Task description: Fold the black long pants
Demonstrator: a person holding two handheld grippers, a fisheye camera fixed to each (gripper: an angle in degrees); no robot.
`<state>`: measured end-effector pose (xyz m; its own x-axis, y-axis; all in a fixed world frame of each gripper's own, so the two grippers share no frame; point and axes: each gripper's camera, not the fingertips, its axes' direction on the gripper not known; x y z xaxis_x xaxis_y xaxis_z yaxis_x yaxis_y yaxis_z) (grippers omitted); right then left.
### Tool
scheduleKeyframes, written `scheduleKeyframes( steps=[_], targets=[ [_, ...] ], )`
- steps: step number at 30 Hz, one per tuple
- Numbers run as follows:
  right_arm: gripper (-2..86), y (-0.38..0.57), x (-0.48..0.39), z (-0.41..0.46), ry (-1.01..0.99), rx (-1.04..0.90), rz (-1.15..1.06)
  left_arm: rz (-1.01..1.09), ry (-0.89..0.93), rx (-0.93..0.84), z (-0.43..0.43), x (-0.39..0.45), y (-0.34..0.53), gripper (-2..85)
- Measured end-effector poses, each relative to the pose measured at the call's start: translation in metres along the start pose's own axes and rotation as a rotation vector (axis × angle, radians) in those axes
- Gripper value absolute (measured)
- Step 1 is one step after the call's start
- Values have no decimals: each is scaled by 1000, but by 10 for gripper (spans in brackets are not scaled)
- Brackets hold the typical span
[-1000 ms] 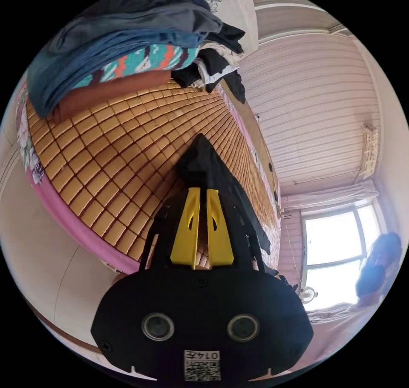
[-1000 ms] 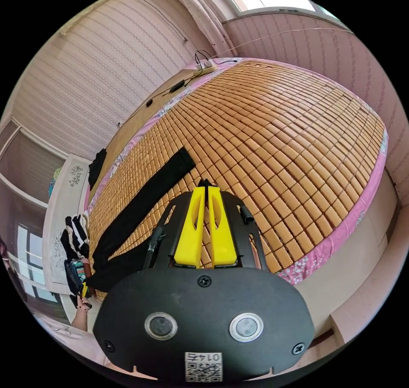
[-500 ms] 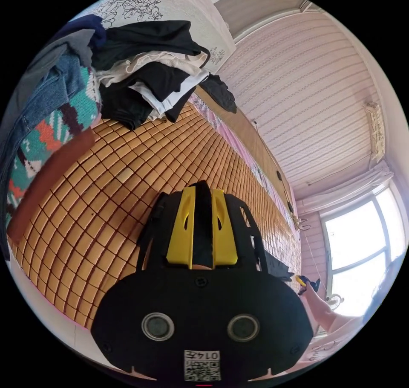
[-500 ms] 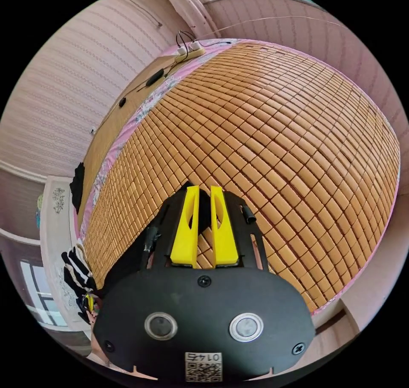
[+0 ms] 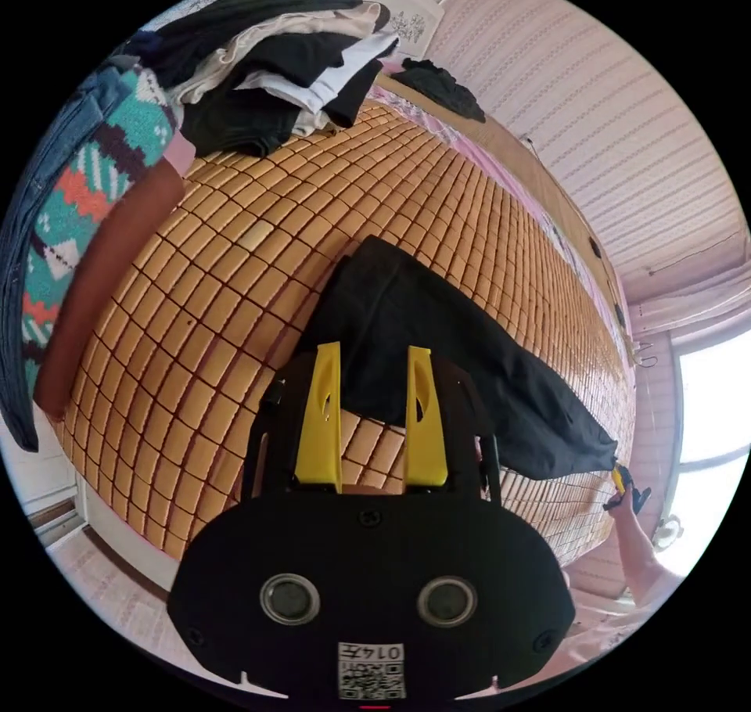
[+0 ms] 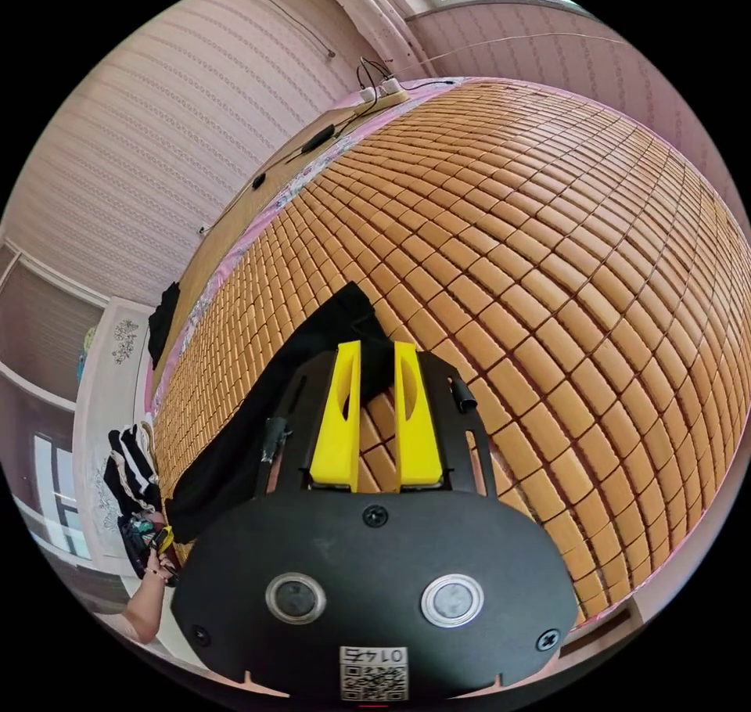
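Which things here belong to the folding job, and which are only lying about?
Belong to the job:
- black long pants on the bamboo mat
- left claw, open over them
- right claw, at their other end

Lying about:
- heap of black and white clothes
- folded stack with patterned knit
- power strip

likely a bedroom: mat-covered bed (image 6: 547, 274), clothes pile (image 5: 258, 78).

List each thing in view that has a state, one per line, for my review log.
Black long pants: spread flat along the bamboo mat, unfolded.
Left gripper: jaws open, apart over the pants' edge.
Right gripper: jaws open, pants end between them.
Clothes pile: heaped, unfolded.
Stacked clothes: folded.
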<state>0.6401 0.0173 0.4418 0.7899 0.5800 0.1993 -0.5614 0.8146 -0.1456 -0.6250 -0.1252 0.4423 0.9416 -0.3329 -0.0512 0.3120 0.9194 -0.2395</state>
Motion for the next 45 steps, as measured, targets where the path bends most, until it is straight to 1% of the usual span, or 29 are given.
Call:
scheduleKeyframes(
  steps=[1, 3, 4, 7, 9, 12, 14, 17, 19, 21, 24, 26, 27, 28, 29, 30, 31, 32, 33, 34, 35, 37, 38, 39, 40, 41, 42, 43, 45],
  targets=[
    [63, 1, -11, 4, 27, -23, -36, 67, -83, -31, 2, 14, -4, 75],
    [45, 2, -23, 10, 52, -73, -69, 160, -116, -67, 3, 30, -9, 36],
    [34, 2, -28, 8, 49, -85, -72, 168, -108, -84, 3, 34, -12, 12],
    [21, 9, -35, -6, 93, -92, -104, 193, -95, -134, -1, 36, -11, -4],
    [16, 16, -35, -14, 82, -124, -126, 214, -108, -153, -5, 35, -3, -8],
    [12, 38, -37, -31, 99, -170, -167, 229, -104, -184, -14, 30, 20, -9],
    [11, 62, -35, -43, 119, -236, -185, 249, -112, -212, -19, 27, 38, -8],
    [11, 93, -27, -62, 108, -311, -162, 266, -117, -265, -28, 18, 73, -6],
    [12, 110, -26, -69, 106, -343, -145, 234, -70, -262, -38, 7, 98, 3],
    [14, 124, -35, -72, 142, -361, -166, 213, -45, -245, -43, 3, 113, 22],
    [19, 137, -64, -83, 271, -328, -241, 205, -87, -207, -60, 4, 131, 67],
    [11, 145, -96, -93, 495, -276, -345, 202, -166, -177, -77, 5, 139, 74],
    [9, 147, -108, -95, 539, -264, -382, 225, -216, -142, -92, 9, 145, 74],
    [5, 151, -136, -96, 598, -238, -466, 269, -242, -106, -108, 18, 150, 72],
    [2, 159, -174, -92, 594, -224, -600, 301, -245, -92, -115, 26, 152, 70],
    [1, 165, -196, -87, 581, -222, -673, 384, -234, -69, -126, 48, 156, 65],
    [0, 179, -242, -74, 540, -229, -812, 488, -211, -55, -132, 77, 162, 60],
    [-1, 198, -290, -56, 463, -251, -948, 539, -202, -51, -133, 94, 165, 55],
    [-2, 208, -315, -46, 420, -269, -1015, 648, -183, -47, -131, 132, 172, 44],
    [-3, 230, -361, -23, 354, -307, -1125, 748, -150, -25, -125, 171, 181, 27],
    [-3, 253, -404, 0, 290, -337, -1219, 798, -127, -14, -120, 191, 187, 18],
    [-4, 283, -459, 32, 211, -378, -1328, 936, 5, -5, -91, 266, 207, -2],
    [-4, 298, -488, 52, 194, -398, -1374, 956, 55, -7, -82, 282, 211, -4],
    [-4, 304, -500, 60, 194, -402, -1388, 978, 150, -34, -62, 311, 216, -7],
    [-4, 311, -520, 77, 219, -402, -1393, 987, 200, -72, -41, 335, 219, -8],
    [-4, 315, -534, 93, 249, -411, -1382, 991, 211, -81, -32, 346, 219, -9],
    [-4, 316, -540, 100, 263, -424, -1375, 997, 201, -89, -15, 362, 221, -9],
    [-4, 318, -549, 113, 289, -460, -1361, 1001, 155, -77, 1, 375, 221, -9],
    [-4, 321, -557, 121, 294, -465, -1353, 981, 66, -68, 21, 386, 217, -10]
  ],
)
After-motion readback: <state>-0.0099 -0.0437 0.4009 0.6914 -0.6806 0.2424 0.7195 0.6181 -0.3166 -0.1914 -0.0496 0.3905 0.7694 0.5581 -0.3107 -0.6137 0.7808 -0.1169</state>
